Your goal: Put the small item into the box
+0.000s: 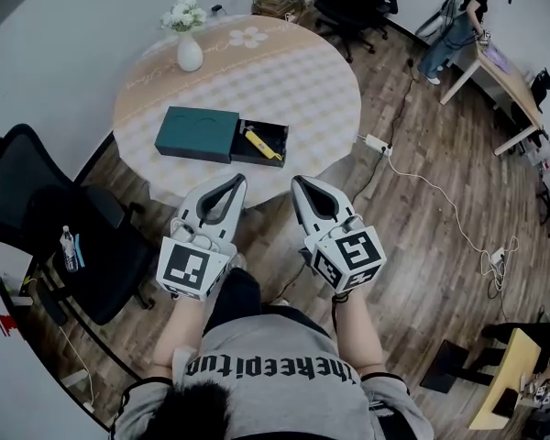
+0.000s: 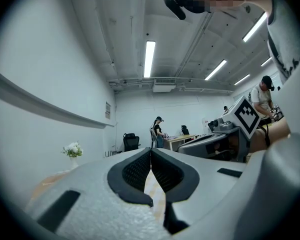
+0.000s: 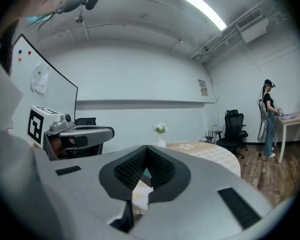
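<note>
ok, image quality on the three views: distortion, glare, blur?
Head view: strong fisheye, floorboards bow, round table sharp, evenly lit. Left gripper view: black circular surround, strip light blown out, left tongs soft up close. Right gripper view: same surround, ceiling light glares.

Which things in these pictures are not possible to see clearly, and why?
1. Yellow item in the pulled-out tray of the box: head view, too small to identify.
2. Inside the box's teal part: head view, its own top covers it.
3. Box in the left gripper view: hidden behind the left gripper.
</note>
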`<state>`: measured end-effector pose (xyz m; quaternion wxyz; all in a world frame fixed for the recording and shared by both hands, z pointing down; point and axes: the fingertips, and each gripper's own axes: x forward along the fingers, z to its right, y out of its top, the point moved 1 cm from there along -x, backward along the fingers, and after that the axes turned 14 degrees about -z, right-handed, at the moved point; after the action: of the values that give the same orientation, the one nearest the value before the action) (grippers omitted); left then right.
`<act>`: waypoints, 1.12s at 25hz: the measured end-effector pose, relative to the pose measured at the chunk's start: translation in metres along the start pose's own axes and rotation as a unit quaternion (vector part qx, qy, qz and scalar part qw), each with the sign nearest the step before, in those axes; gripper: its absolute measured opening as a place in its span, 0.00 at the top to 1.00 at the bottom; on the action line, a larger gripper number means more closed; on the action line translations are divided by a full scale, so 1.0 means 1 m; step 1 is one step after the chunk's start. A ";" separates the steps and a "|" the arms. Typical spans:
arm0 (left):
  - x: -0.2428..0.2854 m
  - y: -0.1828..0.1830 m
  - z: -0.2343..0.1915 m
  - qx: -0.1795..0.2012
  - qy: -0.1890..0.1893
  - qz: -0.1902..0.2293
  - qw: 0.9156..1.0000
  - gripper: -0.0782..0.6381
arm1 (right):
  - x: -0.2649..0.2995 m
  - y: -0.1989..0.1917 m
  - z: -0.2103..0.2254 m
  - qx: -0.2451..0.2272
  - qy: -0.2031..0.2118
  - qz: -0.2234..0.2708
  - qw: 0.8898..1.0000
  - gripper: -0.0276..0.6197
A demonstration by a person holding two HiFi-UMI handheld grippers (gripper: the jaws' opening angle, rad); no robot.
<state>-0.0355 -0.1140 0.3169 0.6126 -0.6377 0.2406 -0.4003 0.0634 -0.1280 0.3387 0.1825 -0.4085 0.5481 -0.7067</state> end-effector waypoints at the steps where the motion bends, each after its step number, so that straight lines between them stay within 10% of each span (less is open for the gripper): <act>1: -0.003 0.001 0.003 -0.004 0.003 -0.001 1.000 0.87 | -0.004 0.000 -0.001 -0.001 0.002 0.002 1.000 0.95; 28: -0.036 0.010 0.068 0.007 0.060 0.004 0.998 0.87 | -0.071 -0.012 -0.011 -0.020 0.043 0.037 0.998 0.95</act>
<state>0.0004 -0.0469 0.3045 0.6031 -0.6070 0.2767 -0.4373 0.0992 -0.0669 0.3226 0.1761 -0.3606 0.5843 -0.7054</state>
